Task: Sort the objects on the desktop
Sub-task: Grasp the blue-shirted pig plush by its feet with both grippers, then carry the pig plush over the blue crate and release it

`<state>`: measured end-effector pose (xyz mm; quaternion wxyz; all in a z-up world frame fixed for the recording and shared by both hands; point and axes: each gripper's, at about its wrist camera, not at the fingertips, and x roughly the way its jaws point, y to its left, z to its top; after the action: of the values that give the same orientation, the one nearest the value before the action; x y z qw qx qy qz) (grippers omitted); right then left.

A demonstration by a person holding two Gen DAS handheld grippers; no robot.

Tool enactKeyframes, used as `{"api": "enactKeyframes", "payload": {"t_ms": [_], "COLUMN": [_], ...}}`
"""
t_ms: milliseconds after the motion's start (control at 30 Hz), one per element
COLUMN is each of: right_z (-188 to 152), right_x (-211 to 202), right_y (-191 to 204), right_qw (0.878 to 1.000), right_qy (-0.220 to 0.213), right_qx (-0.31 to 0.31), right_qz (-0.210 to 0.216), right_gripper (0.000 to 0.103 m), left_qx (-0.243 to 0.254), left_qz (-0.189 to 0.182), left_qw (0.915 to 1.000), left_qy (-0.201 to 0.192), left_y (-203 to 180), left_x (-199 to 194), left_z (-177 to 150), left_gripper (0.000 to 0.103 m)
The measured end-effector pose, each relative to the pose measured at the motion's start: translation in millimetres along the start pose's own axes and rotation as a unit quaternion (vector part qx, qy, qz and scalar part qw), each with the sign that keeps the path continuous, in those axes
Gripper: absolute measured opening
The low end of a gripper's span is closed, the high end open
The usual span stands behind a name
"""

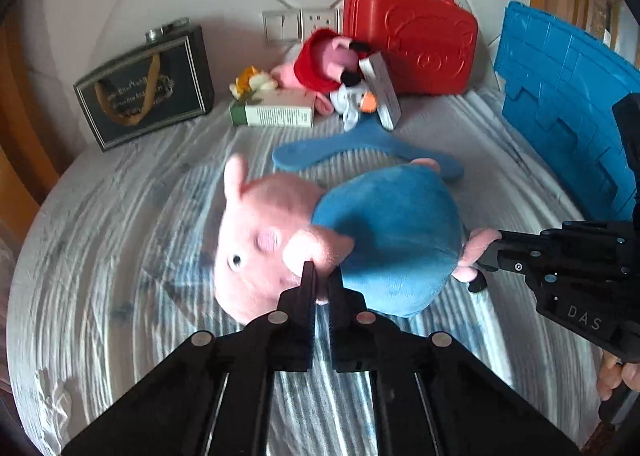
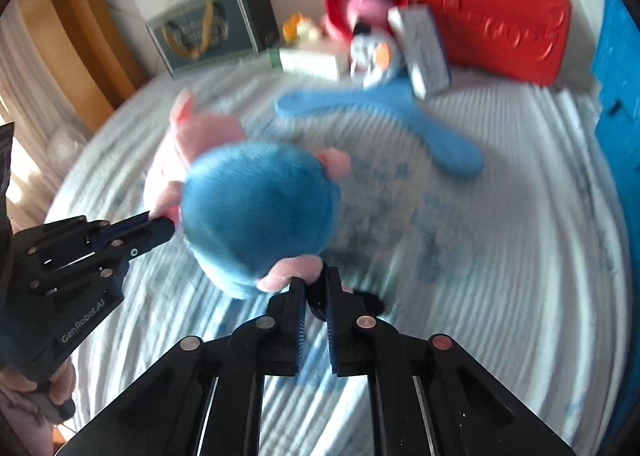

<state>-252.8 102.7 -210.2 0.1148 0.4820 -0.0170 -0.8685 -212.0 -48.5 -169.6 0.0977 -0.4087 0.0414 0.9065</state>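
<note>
1. Left gripper [image 1: 322,280] angled steeply down, fingers [image 1: 308,288] pinched shut on a pink limb of the plush pig [image 1: 384,240].
2. Right gripper [image 2: 314,284] tilted steeply down too, fingers [image 2: 296,296] clamped on a pink leg at the pig's other end.
3. Seen from the left wrist: right gripper reaching in from the right edge, a hand [image 1: 616,378] wrapped round its handle.
4. Seen from the right wrist: left gripper entering from the left edge, gripped below by a hand [image 2: 60,380].

Probably a home: plush toys [image 1: 328,244], wall sockets [image 1: 300,22]
</note>
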Motion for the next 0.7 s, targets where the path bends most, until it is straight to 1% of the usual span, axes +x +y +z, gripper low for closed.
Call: {"api": "enactKeyframes", "payload": {"t_ms": [33, 133, 267, 367, 400, 567, 700], "right_z": [4.2, 17.6, 37.8, 47.2, 48.8, 56.2, 62.9], "right_x": [-9.6, -40.9, -81.9, -107.6, -115.1, -160.3, -201.1], "right_y": [0.2, 2.8, 3.8, 6.0, 5.6, -8.9, -28.1], "right_qw": [1.0, 0.998, 0.992, 0.988, 0.986, 0.978, 0.971], "right_qy": [-0.016, -0.067, -0.124, -0.152, -0.156, -0.2, -0.235], "right_qx": [0.0, -0.009, -0.016, -0.024, -0.059, -0.055, -0.053], "right_qz": [0.0, 0.001, -0.001, -0.005, 0.029, 0.014, -0.009], "right_gripper": [0.009, 0.008, 0.008, 0.008, 0.008, 0.008, 0.008], "left_qx": [-0.001, -0.004, -0.003, 0.0, 0.002, 0.008, 0.015], "left_qz": [0.002, 0.005, 0.01, 0.009, 0.009, 0.013, 0.006], "left_qw": [0.9999, 0.9993, 0.9977, 0.9954, 0.9946, 0.9893, 0.9844], "left_qy": [-0.013, -0.036, -0.067, -0.095, -0.103, -0.145, -0.175], "left_y": [-1.0, -4.1, -13.1, -24.2, -28.5, -60.4, -97.5], "left_x": [-9.7, -29.2, -54.1, -75.7, -82.6, -114.9, -138.7], "left_z": [7.6, 22.0, 33.5, 46.4, 51.2, 80.1, 100.9], "left_gripper": [0.005, 0.005, 0.005, 0.005, 0.005, 0.005, 0.005]}}
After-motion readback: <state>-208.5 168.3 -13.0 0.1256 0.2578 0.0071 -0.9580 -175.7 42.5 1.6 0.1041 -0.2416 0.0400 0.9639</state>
